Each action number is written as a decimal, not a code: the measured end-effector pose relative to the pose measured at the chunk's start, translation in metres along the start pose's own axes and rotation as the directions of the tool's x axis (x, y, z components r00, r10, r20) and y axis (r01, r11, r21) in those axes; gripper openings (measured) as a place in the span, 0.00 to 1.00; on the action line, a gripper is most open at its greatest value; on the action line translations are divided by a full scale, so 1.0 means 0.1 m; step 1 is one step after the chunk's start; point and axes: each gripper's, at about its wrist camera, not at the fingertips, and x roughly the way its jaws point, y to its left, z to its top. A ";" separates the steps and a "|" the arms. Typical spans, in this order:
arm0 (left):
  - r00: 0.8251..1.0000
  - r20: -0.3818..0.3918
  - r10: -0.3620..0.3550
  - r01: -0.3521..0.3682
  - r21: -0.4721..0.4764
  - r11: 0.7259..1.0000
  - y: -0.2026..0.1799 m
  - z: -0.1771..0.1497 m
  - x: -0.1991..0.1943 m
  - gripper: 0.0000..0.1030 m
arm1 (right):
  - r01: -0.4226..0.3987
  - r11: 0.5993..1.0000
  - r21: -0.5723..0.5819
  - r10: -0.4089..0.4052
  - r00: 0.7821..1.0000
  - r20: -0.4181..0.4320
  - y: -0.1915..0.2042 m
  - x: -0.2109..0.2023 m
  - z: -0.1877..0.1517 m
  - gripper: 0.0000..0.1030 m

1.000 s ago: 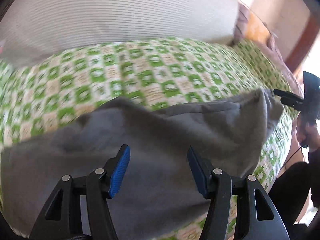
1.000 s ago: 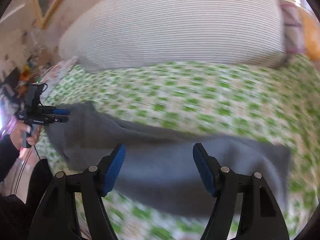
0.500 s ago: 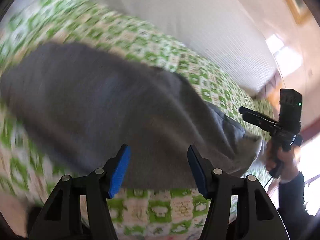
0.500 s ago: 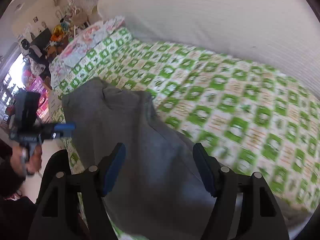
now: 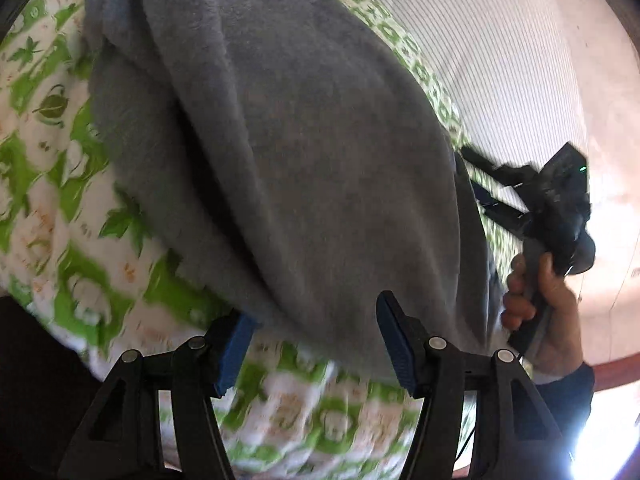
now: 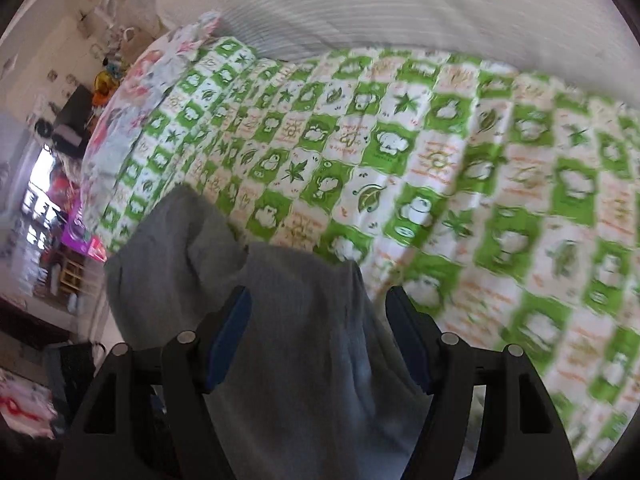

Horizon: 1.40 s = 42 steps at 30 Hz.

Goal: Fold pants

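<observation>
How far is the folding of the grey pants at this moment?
Early stage. The grey pants lie bunched on the green checked bedsheet, with no neat fold visible. Left gripper and right gripper are open at the cloth's edge. Gripping and folding remain.

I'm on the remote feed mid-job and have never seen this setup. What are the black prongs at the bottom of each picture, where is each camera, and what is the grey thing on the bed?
There is no robot arm here. A person holds a handheld claw in each hand, and each claw carries a wide-angle camera that looks forward along its two blue-padded fingers. Those are the black prongs.

One picture comes from the left claw. It also shows, at the right edge, the person's right hand gripping the other tool.

The other picture comes from the right claw.

The grey thing is the pants, lying on a green and white patterned bedsheet, with a striped white cushion behind.

Both claws are open, with the grey cloth lying between their fingers. Neither has closed on it yet.
</observation>
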 end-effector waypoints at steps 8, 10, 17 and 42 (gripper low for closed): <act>0.991 0.124 -0.055 0.046 0.076 0.996 0.01 0.18 -0.22 0.08 | 0.062 0.998 -0.014 -0.061 0.996 0.065 0.01 0.06 0.26 0.09; 0.986 0.163 -0.027 0.005 0.135 0.991 -0.03 0.16 -0.30 0.08 | 0.104 0.994 -0.024 -0.099 0.985 0.138 0.03 -0.01 0.36 0.09; 0.997 0.080 0.023 -0.031 0.108 0.994 0.26 0.04 -0.14 0.14 | 0.142 0.990 0.012 -0.143 0.984 0.103 -0.16 0.44 0.17 0.15; 0.986 -0.103 -0.132 0.167 0.637 0.752 -2.26 -0.52 0.37 0.35 | 0.173 0.895 0.412 -0.318 0.895 0.313 -1.17 -2.50 -1.65 0.42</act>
